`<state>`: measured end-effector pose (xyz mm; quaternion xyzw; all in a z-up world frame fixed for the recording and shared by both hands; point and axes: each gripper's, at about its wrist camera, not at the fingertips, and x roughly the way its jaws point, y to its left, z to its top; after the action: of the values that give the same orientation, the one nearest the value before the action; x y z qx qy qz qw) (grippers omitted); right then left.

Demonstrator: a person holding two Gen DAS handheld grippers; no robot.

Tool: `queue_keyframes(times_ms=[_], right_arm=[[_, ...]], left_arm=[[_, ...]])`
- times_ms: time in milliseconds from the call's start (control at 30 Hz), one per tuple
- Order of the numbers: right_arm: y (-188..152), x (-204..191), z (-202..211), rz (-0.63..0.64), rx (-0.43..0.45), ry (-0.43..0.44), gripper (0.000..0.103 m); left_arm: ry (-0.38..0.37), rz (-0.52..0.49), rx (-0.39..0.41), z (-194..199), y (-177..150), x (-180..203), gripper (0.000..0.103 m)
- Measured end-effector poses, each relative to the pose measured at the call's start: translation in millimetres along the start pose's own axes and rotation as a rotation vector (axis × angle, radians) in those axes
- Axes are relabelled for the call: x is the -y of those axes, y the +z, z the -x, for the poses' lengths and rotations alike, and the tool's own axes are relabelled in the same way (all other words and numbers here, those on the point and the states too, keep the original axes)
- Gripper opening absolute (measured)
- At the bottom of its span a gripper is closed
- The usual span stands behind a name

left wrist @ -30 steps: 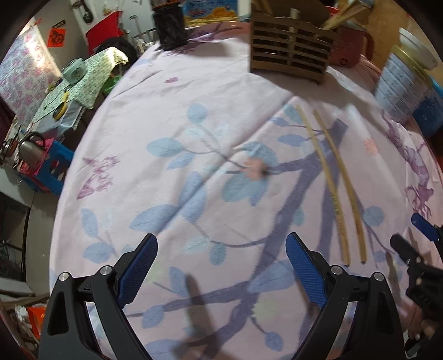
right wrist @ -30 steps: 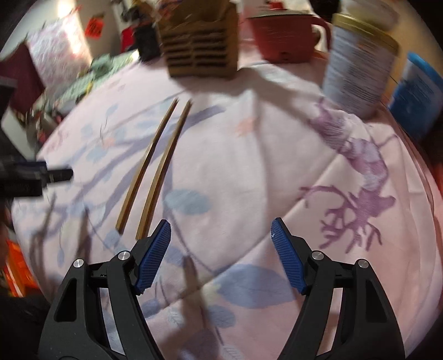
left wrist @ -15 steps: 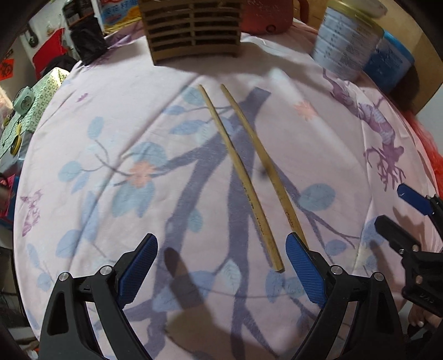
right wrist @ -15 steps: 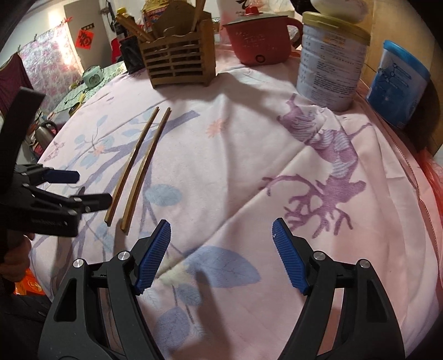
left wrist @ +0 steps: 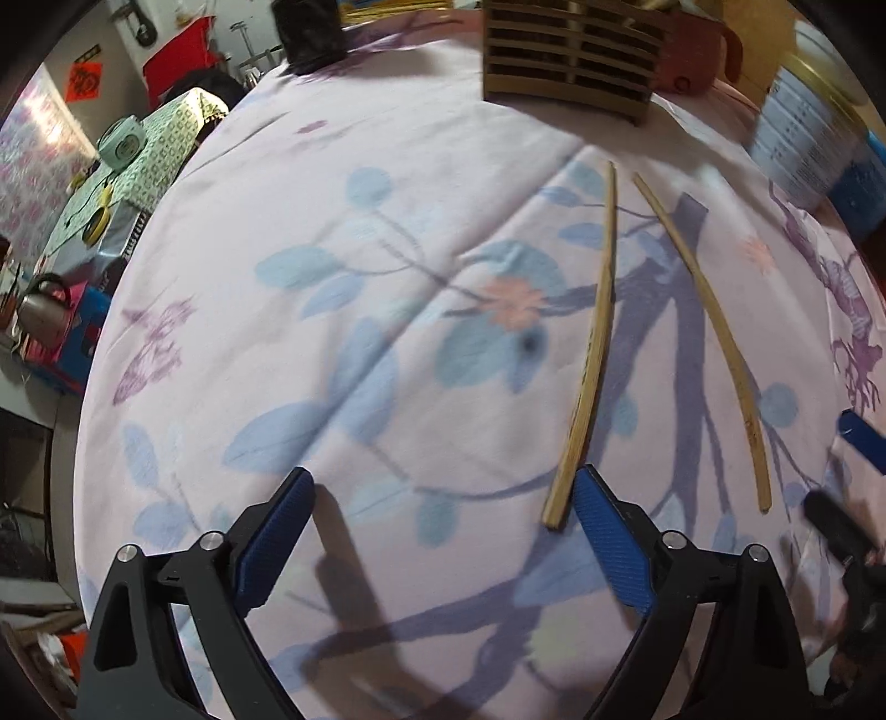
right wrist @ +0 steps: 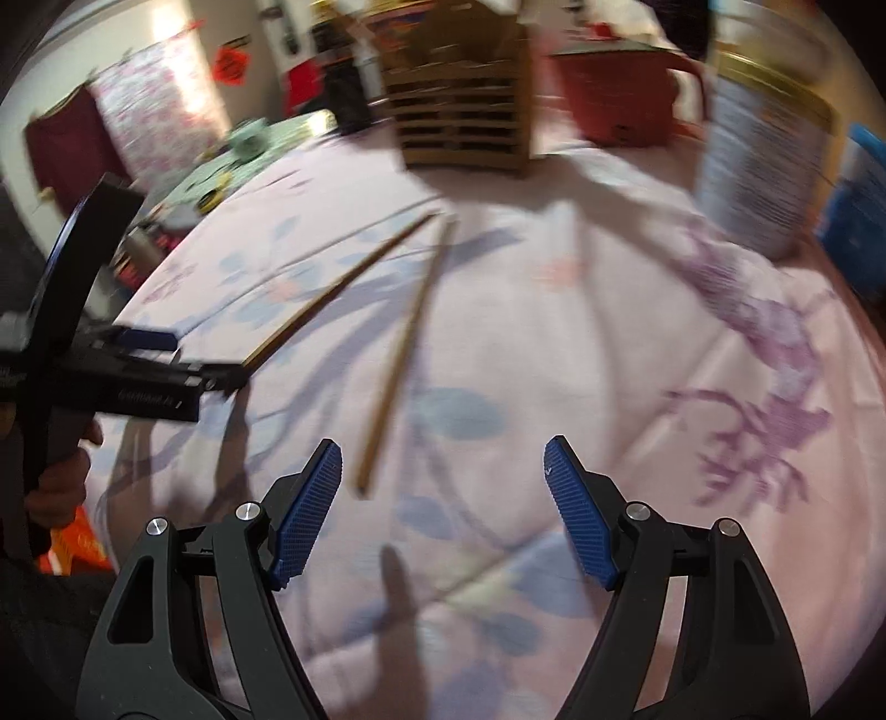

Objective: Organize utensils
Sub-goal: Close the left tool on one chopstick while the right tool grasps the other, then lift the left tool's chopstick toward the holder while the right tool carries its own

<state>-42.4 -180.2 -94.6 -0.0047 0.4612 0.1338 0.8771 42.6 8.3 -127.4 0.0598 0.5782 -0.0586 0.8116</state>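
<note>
Two bamboo chopsticks lie side by side on the floral tablecloth. In the left wrist view the left chopstick (left wrist: 592, 354) ends just beside my left gripper's right fingertip, and the right chopstick (left wrist: 714, 327) lies further right. My left gripper (left wrist: 443, 498) is open and empty. My right gripper (right wrist: 443, 471) is open and empty, with the near chopstick (right wrist: 404, 354) ending just ahead of its left finger. The far chopstick (right wrist: 343, 288) reaches the left gripper seen at the left (right wrist: 166, 365). A slatted wooden utensil holder (left wrist: 570, 61) stands at the table's far side.
A red pot (right wrist: 614, 94) and a large tin can (right wrist: 758, 160) stand at the back right, with a blue container (right wrist: 858, 188) beyond. A black cup (left wrist: 310, 33) stands at the back left. The table edge drops off at the left.
The left gripper has shifted left, so the chopsticks now lie at its right finger. The right gripper has swung left toward the chopstick ends. The chopsticks' near ends have spread apart.
</note>
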Motion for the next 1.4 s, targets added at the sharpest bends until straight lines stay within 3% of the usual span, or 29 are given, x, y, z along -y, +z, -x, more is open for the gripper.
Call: queue_keyframes(times_ms=[133, 367, 600, 667, 733, 767, 800, 1233, 1400], right_arm=[[-1.6, -18.4, -6.2, 0.071, -0.016, 0.023, 0.061], [-1.7, -13.5, -9.2, 0.058, -0.02, 0.043, 0.036], [-4.2, -16.9, -19.2, 0.093, -0.031, 0.034, 0.027], [-3.7, -14.7, -19.1, 0.095, -0.026, 0.01, 0.015], [-3.0, -5.8, -18.7, 0.053, -0.026, 0.02, 0.01], [-3.3, -3.0, -18.1, 0.043, -0.024, 0.012, 0.009], [-3.6, -2.1, -18.1, 0.042, -0.024, 0.007, 0.008], [-3.4, -0.4, -17.0, 0.049, -0.015, 0.006, 0.008], [9.1, 4.8, 6.1, 0.044, 0.058, -0.021, 0.007]], left_arm=[[-0.013, -0.024, 0.015, 3.9, -1.4, -2.4, 0.08], [-0.057, -0.071, 0.041, 11.3, -4.4, 10.2, 0.054], [-0.087, -0.123, 0.069, 10.8, -3.9, 26.4, 0.051], [-0.089, -0.128, 0.088, 10.8, -4.8, 29.5, 0.048], [-0.096, -0.131, 0.105, 11.8, -5.3, 29.9, 0.032], [-0.11, -0.128, 0.107, 12.3, -4.9, 29.6, 0.015], [-0.125, -0.126, 0.105, 12.2, -4.9, 29.5, 0.008], [-0.117, -0.125, 0.113, 13.6, -2.5, 29.4, 0.007], [-0.125, -0.107, 0.145, 34.7, 5.3, 20.1, 0.006]])
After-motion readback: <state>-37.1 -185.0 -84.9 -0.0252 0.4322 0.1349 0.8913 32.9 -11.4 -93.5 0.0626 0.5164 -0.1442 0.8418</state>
